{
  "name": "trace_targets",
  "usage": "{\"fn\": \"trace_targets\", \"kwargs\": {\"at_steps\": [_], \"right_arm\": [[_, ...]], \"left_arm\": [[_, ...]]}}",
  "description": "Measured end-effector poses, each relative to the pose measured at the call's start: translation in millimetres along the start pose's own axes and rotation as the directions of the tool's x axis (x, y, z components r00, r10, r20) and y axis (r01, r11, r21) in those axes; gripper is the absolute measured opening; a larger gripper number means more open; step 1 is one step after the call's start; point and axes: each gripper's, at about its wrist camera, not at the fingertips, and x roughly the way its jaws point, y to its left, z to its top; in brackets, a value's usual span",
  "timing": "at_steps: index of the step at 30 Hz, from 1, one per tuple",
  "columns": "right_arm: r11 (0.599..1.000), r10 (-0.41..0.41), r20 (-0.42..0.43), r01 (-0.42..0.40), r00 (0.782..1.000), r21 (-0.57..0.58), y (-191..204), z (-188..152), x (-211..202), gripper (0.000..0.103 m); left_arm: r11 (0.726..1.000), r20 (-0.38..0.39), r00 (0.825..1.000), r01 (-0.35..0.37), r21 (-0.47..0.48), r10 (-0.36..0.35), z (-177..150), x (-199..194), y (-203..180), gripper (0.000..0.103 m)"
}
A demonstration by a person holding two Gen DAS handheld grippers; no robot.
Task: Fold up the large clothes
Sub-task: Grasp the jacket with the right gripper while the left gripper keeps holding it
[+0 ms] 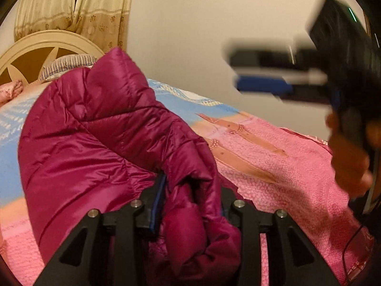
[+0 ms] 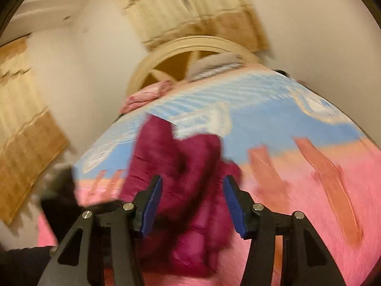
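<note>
A: Left gripper (image 1: 190,205) first: what has it got?

B: Its jaws are clamped on a bunched fold of the jacket (image 1: 100,128). The blue pad of one finger shows against the fabric; the other finger is buried in the cloth

A: And the right gripper (image 2: 193,205)?

B: Spread wide, nothing between the pads. In the right wrist view the jacket (image 2: 181,190) lies beyond and below the gap, not touched by either finger. In the left wrist view the same gripper (image 1: 262,76) hangs blurred in the air at the right, well apart from the cloth, with the person's hand (image 1: 350,157) on its grip

A: Where does the jacket sit?

B: On the bed (image 1: 273,162), partly raised. It is a magenta quilted puffer; from the clamped fold it rises in a rumpled mound, and part of it spills down between the left fingers. It rests mostly on the pink part of the bedspread, with its far end over the blue striped part

A: Around it?

B: A striped pillow (image 1: 69,65) and a pink bundle (image 1: 12,90) at the head of the bed, against a cream arched headboard (image 1: 35,45). Behind that, a beige curtain (image 1: 78,4) and a plain wall (image 1: 214,12). The right wrist view is heavily blurred, so its detail is hard to read
</note>
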Motion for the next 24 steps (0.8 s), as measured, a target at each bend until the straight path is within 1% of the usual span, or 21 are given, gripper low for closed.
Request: {"fn": "trace_targets", "kwargs": {"at_steps": [1,2,4,6,7,8,9,10,11,12,13,14,15,17,19,20,22,24], "right_arm": [[1.0,0.013,-0.04,-0.013,0.999,-0.019,8.4,11.0,7.8,0.069],[0.999,0.002,-0.073,-0.005,0.997,-0.042,16.4,19.5,21.6,0.073],[0.995,-0.04,-0.124,0.028,0.992,-0.097,30.5,29.9,52.5,0.073],[0.994,-0.055,-0.211,0.033,0.976,-0.103,35.0,30.0,87.0,0.073],[0.995,-0.061,-0.241,0.039,0.969,-0.097,33.8,28.5,97.8,0.067],[0.994,-0.07,-0.273,0.043,0.959,-0.104,34.2,24.5,108.6,0.054],[0.992,-0.079,-0.292,0.047,0.953,-0.114,33.5,22.3,115.9,0.021],[0.993,-0.081,-0.294,0.052,0.952,-0.105,30.9,21.0,118.2,0.02],[0.995,-0.071,-0.291,0.046,0.954,-0.092,28.1,20.2,116.3,0.019],[0.996,-0.065,-0.285,0.042,0.956,-0.084,24.3,18.7,113.8,0.016],[0.996,-0.068,-0.277,0.047,0.959,-0.082,20.6,17.5,110.7,0.014],[0.995,-0.077,-0.268,0.058,0.96,-0.079,16.4,16.2,106.8,0.013],[0.996,-0.079,-0.264,0.062,0.961,-0.071,11.2,16.7,106.5,0.012],[0.996,-0.084,-0.258,0.071,0.962,-0.057,4.9,15.3,101.1,0.012],[0.995,-0.095,-0.258,0.085,0.961,-0.047,-5.5,12.2,101.2,0.012],[0.994,-0.104,-0.262,0.096,0.96,-0.043,-10.0,9.4,101.9,0.012],[0.991,-0.13,-0.268,0.129,0.954,-0.022,-23.2,-0.1,106.2,0.012],[0.987,-0.154,-0.272,0.159,0.95,-0.003,-30.8,-8.7,108.8,0.012]], "left_arm": [[1.0,-0.002,1.0,0.004,-0.002,-0.004,0.7,0.6,2.3,0.039],[1.0,-0.003,1.0,0.0,0.004,0.0,0.9,-0.2,1.8,0.039],[1.0,-0.002,1.0,-0.02,0.023,0.02,8.6,3.5,-3.4,0.041],[0.998,0.011,0.999,-0.047,0.034,0.046,15.4,2.0,-9.7,0.044],[0.998,0.014,0.998,-0.059,0.035,0.059,17.8,1.3,-13.1,0.05],[0.997,0.019,0.997,-0.073,0.031,0.072,19.0,-6.1,-13.6,0.055],[0.996,0.028,0.996,-0.085,0.028,0.084,18.2,-16.6,-14.2,0.065],[0.994,0.045,0.994,-0.104,0.033,0.102,16.4,-29.8,-15.7,0.073],[0.99,0.065,0.989,-0.134,0.036,0.132,14.7,-44.1,-17.4,0.076],[0.99,0.084,0.988,-0.134,0.03,0.132,12.8,-59.7,-18.4,0.087],[0.993,0.104,0.988,-0.118,0.024,0.115,10.8,-72.4,-18.8,0.101],[0.993,0.134,0.984,-0.117,0.02,0.114,8.0,-88.7,-18.6,0.103],[0.99,0.157,0.978,-0.142,0.02,0.137,5.9,-103.0,-17.4,0.103],[0.989,0.171,0.974,-0.149,0.011,0.145,7.3,-116.0,-8.6,0.103],[0.978,0.165,0.964,-0.206,-0.025,0.207,10.5,-116.2,5.8,0.103],[0.969,0.15,0.957,-0.243,-0.05,0.247,12.4,-110.3,13.4,0.103],[0.955,0.107,0.95,-0.284,-0.087,0.293,17.2,-87.5,27.7,0.103],[0.944,0.024,0.947,-0.317,-0.088,0.32,13.7,-61.7,34.4,0.103]]}}
